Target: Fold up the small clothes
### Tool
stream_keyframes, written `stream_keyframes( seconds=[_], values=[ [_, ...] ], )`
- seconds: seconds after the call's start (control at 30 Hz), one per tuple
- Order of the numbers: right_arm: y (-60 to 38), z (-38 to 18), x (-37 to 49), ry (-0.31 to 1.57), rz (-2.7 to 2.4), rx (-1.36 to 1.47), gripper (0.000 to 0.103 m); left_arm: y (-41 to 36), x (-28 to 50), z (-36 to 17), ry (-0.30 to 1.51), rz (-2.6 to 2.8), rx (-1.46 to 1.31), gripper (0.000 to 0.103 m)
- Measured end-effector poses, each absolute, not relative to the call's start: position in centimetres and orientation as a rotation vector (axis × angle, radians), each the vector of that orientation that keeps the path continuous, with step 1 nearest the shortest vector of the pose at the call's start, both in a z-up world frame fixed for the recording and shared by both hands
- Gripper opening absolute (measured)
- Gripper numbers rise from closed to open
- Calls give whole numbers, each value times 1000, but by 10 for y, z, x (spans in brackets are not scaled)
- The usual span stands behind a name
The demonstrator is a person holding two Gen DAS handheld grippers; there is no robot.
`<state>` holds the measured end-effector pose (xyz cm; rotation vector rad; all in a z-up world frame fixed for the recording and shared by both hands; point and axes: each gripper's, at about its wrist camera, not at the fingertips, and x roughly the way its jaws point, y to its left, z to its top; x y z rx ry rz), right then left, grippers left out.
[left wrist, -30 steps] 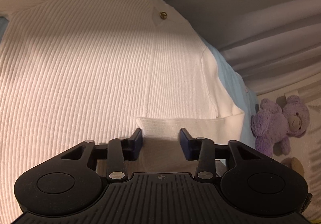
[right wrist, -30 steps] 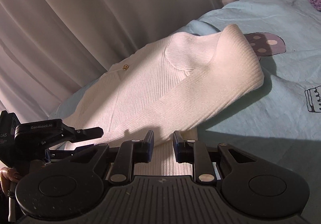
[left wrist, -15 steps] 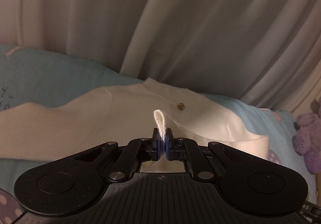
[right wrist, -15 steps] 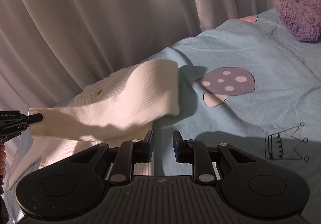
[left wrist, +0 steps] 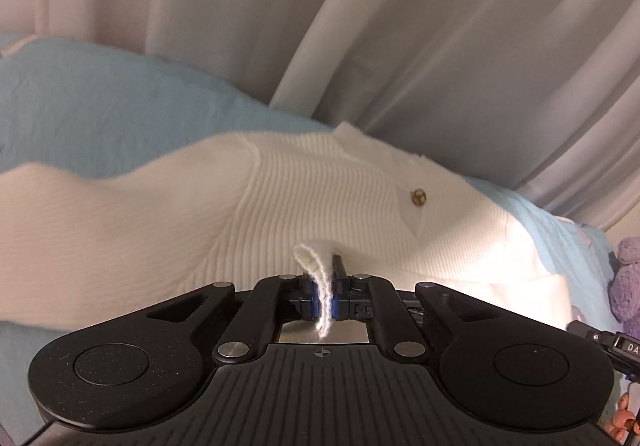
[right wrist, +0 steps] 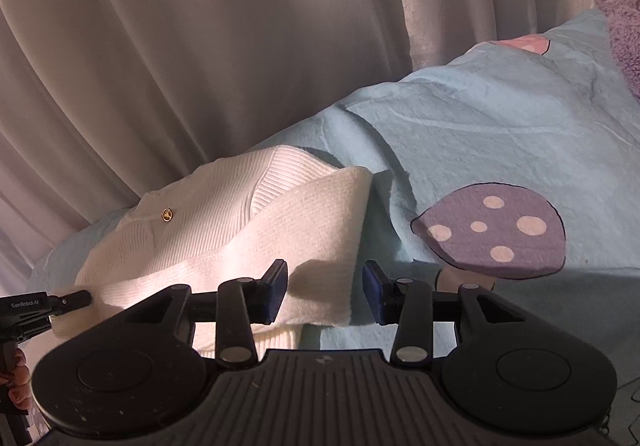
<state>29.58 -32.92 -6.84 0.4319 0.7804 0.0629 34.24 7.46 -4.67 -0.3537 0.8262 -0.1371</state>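
Note:
A white ribbed knit cardigan (left wrist: 280,206) with a small gold button (left wrist: 419,198) lies on the light blue bedsheet (left wrist: 100,106). My left gripper (left wrist: 324,294) is shut on a pinched fold of the cardigan's edge, which sticks up between the blue pads. In the right wrist view the cardigan (right wrist: 240,230) has one part folded over, ending at a cuff edge (right wrist: 356,246). My right gripper (right wrist: 325,292) is open, its jaws either side of that folded edge, just above it. The left gripper's tip (right wrist: 72,300) shows at the cardigan's left end.
Pale curtains (right wrist: 200,46) hang behind the bed. A purple plush toy (right wrist: 620,6) sits at the right, also in the left wrist view (left wrist: 626,282). A purple mushroom print (right wrist: 492,234) marks the sheet right of the cardigan.
My left gripper shut on the cardigan's edge and lifted it, then came closer to the cardigan. My right gripper opened wider and moved up to the folded edge.

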Motion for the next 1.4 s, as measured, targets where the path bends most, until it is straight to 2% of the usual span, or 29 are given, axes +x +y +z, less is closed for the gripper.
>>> stream_keyframes(
  seconds=[0.17, 0.37, 0.43, 0.53, 0.6, 0.73, 0.8, 0.87, 0.97, 1.07, 1.23, 1.4],
  values=[
    [-321, -69, 310, 785, 99, 431, 45, 78, 345, -15, 686, -60, -221, 7],
    [-310, -77, 333, 836, 124, 451, 45, 84, 356, -32, 764, -25, -229, 7],
    [-307, -77, 336, 815, 119, 424, 12, 84, 356, -33, 772, -23, -232, 7],
    [-302, -69, 332, 744, 102, 338, 9, 84, 356, -33, 762, -38, -251, 7],
    [-304, -64, 328, 695, 44, 304, 8, 83, 356, -33, 755, -66, -279, 7],
    [-312, -74, 331, 731, 9, 324, 9, 71, 361, -42, 761, -54, -239, 9],
    [-309, -77, 333, 742, 7, 293, 10, 67, 362, -47, 779, -20, -220, 17],
    [-310, -74, 329, 721, -14, 268, 13, 70, 358, -47, 776, 0, -217, 36],
    [-309, -58, 314, 631, -26, 226, 19, 78, 342, -38, 744, 32, -218, 48],
    [-290, -49, 309, 602, 109, 184, 19, 82, 323, -30, 694, 62, -249, 49],
    [-243, -68, 323, 703, 183, 34, 18, 50, 327, -43, 759, -41, -174, 49],
    [-245, -79, 322, 680, 132, -109, 18, 38, 341, -60, 789, -42, -182, 49]
  ],
)
